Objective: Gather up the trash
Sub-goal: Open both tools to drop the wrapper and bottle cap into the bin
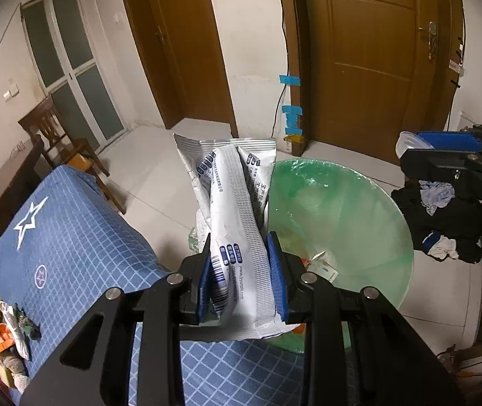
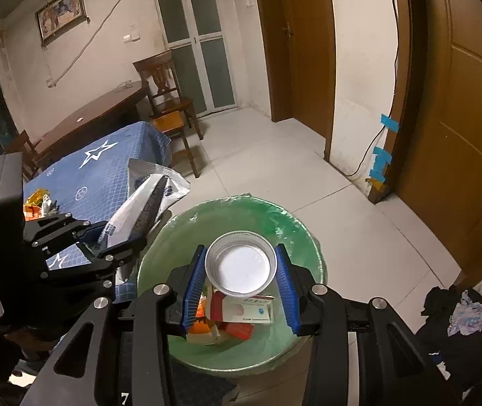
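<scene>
Step in hand, as judged: deposit of two collected pieces into the bin.

Right hand-held gripper (image 2: 241, 248): clamped on a round white lid (image 2: 239, 267), blue pads touching its rim on both sides, held flat directly above the green-lined bin (image 2: 310, 237). Next move, as judged: part the pads and drop the lid; no further travel required.

Left hand-held gripper (image 1: 239, 247): clamped across the lower half of a silver-white packet (image 1: 234, 199), upright, just beside the bin's rim and not yet over the opening. Next move, as judged: shift toward the bin, then release. Keep clear of the right unit, which occupies the space over the opening.

Bin contents: red-and-white carton (image 2: 241, 309), orange carton beside it.

Remaining work: small heap of wrappers (image 1: 4, 324) on the bench (image 1: 71, 237) with the blue checked cloth.

Writing:
- Packet: blue block characters, barcode, web address beginning "www.", rest not legible.
- Right unit body: numeral "7".
- Carton in bin: round blue logo, text too small to read.
- Bench cloth: white star motifs, no words.

Beyond: wooden chair (image 2: 170, 101), brown doors, blue tape strips (image 1: 291, 115) on the frame.
</scene>
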{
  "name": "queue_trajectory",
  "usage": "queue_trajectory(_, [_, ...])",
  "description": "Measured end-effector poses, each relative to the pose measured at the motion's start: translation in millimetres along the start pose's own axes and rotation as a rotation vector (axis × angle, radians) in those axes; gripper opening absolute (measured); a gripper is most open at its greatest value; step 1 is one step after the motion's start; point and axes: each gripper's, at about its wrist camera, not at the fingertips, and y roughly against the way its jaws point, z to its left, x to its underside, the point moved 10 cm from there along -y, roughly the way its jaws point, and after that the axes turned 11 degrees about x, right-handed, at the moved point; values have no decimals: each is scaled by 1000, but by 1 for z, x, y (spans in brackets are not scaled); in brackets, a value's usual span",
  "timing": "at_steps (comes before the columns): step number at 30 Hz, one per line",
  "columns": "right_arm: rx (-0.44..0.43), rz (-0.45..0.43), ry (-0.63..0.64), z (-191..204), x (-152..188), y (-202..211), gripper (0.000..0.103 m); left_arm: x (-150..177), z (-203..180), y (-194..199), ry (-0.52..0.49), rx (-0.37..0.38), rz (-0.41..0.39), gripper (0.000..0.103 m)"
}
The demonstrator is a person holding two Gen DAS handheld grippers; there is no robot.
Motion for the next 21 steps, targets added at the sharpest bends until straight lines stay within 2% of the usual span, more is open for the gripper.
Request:
queue_trajectory(4, [-14, 20, 5, 4, 2, -11, 42, 0, -3, -7, -6, 35, 14, 31])
queue_trajectory(5, [-25, 31, 8, 5, 4, -14, 45, 1, -4, -9, -8, 39, 21, 31])
queue_trajectory(6, [-24, 43, 6, 5, 6, -18, 58, 2, -2, -11, -4, 26, 30, 36])
queue_trajectory(7, [-16, 39, 1, 4, 6, -19, 63, 2, 0, -12, 2, 18, 31, 47])
queue_trajectory(8, [-13, 37, 0, 3, 7, -21, 63, 2, 3, -11, 11, 16, 23, 53])
queue_trajectory(21, [-39, 32, -40, 2, 9, -24, 63, 12, 28, 15, 86, -15, -27, 54])
